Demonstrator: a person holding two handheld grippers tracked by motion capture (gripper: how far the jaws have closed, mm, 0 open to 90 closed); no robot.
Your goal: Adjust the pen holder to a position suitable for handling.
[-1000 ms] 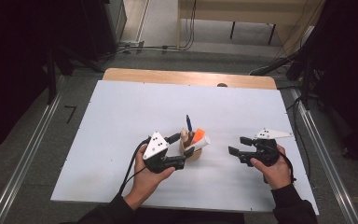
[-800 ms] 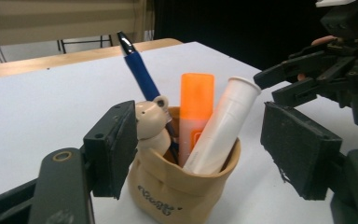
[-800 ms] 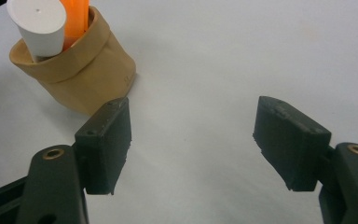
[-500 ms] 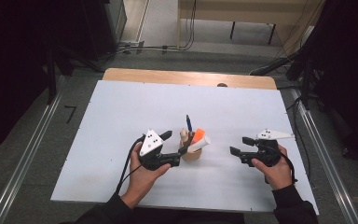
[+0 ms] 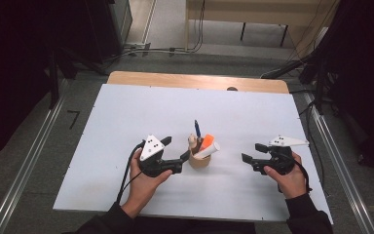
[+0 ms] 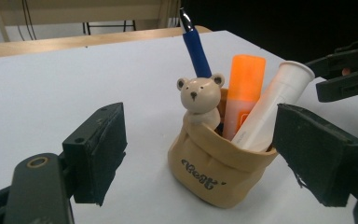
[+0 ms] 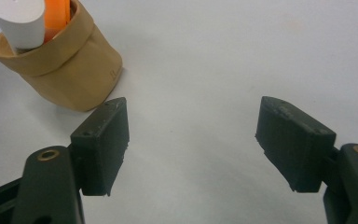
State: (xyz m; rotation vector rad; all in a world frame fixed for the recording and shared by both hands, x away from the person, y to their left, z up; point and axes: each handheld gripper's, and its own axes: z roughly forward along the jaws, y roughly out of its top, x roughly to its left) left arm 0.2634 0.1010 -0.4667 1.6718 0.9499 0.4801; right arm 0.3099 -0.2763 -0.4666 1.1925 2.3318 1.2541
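Care now means backing the left gripper (image 5: 177, 149), its jaws just spread wide and off the tan pen holder (image 6: 220, 165) standing mid-worktop (image 5: 126, 112), straight away without tipping it, while the right gripper (image 5: 251, 152) waits spread and empty.

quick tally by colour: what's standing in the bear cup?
Blue: 1, the pen
Orange: 1, the highlighter
White: 1, the tube
Total: 3, all inside the tan bear cup.
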